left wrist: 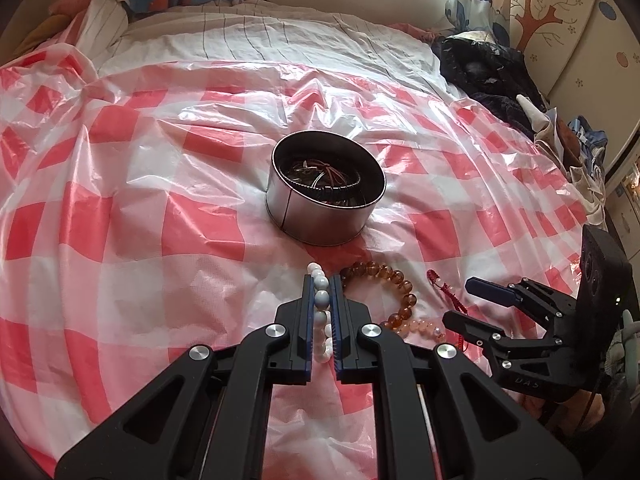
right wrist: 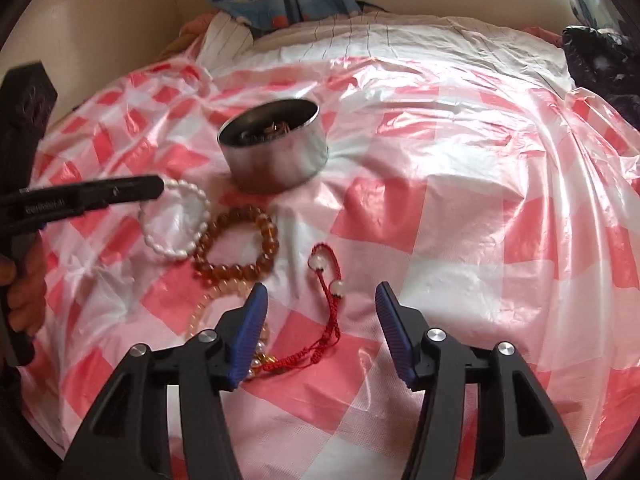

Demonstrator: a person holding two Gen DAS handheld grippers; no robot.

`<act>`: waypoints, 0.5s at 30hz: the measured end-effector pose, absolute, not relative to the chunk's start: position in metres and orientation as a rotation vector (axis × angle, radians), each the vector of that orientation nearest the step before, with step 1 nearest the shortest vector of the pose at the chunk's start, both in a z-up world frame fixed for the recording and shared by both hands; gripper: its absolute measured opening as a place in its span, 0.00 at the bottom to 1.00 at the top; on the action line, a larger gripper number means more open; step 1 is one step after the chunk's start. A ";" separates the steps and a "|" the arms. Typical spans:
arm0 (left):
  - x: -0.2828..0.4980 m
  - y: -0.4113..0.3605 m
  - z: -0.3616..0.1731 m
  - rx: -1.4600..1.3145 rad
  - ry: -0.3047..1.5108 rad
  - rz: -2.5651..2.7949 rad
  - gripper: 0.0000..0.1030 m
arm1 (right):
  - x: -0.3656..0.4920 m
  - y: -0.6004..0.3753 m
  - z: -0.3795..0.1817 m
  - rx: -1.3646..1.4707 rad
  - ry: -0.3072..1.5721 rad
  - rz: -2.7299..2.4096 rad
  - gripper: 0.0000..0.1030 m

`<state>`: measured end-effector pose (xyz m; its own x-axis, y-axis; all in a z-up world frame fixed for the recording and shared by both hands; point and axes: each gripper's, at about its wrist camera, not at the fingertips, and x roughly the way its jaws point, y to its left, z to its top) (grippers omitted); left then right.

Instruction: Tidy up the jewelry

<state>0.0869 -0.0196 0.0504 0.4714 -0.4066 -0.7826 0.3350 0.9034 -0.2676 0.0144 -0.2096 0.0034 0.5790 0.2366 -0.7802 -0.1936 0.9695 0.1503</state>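
While clamped between the blue pads of the left gripper (left wrist: pixel 321 280), lies on the sheet as a flat ring on the near left of the round silver metal tin (left wrist: pixel 326 196): white pearl-bead bracelet (right wrist: pixel 176 218), strand running lengthwise along the fingers, toward the tin. Jaws nearly together, pressing on the beads.

Nearest of all, well short of the tin: right gripper (right wrist: pixel 320 296), jaws standing wide apart, nothing between the pads. Just beyond its tips, red braided cord bracelet with two clear beads (right wrist: pixel 326 300), stretched out long, looped end pointing toward the tin, knotted tail trailing back under the left finger. Beside that finger, pale peach bead bracelet (right wrist: pixel 208 308), partly hidden.

Between cord and pearls, closer to the tin: amber glass-bead bracelet (right wrist: pixel 236 246), flat ring, touching the pearl strand.

Farther on, upright on the red-and-white checked plastic sheet (left wrist: pixel 120 208): the tin, dark cords and bangles coiled inside.
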 end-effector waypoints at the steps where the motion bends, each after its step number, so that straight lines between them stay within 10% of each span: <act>1: 0.087 -0.021 0.049 -0.074 0.985 -0.456 0.07 | 0.016 -0.209 0.001 0.047 0.930 0.254 0.39; 4: 0.086 -0.027 0.045 -0.044 0.998 -0.461 0.06 | 0.016 -0.209 -0.002 0.067 0.943 0.283 0.05; 15: 0.077 -0.029 0.067 0.006 0.883 -0.461 0.06 | 0.002 -0.221 0.029 0.188 0.747 0.337 0.03</act>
